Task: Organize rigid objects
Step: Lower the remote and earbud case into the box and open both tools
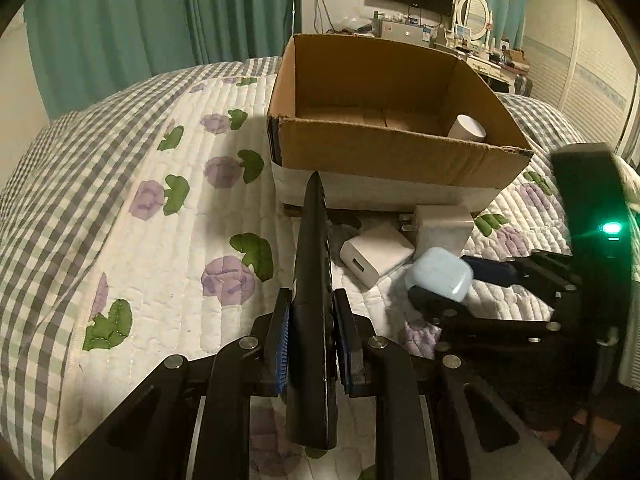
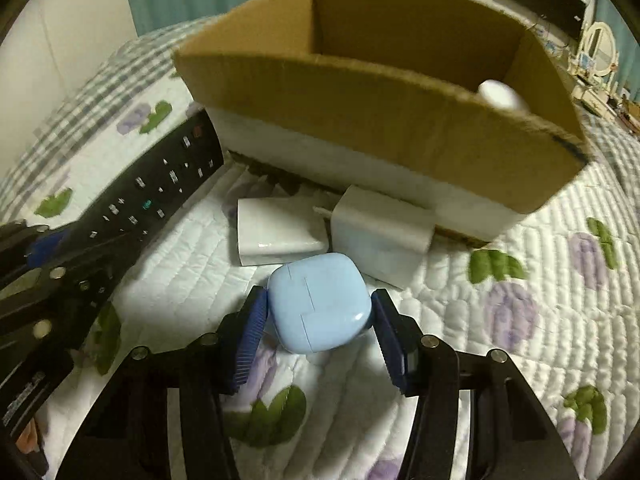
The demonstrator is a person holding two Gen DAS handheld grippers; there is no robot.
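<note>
Left gripper clamped on black remote, edge-up above quilt | right gripper seemingly pinching blue earbud case, contact unclear | near cardboard box | case light, smooth, slippery: grip flat sides.

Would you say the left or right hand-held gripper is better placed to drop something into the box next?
Left: its hand-held gripper already clamps the remote, aimed at the box.
</note>
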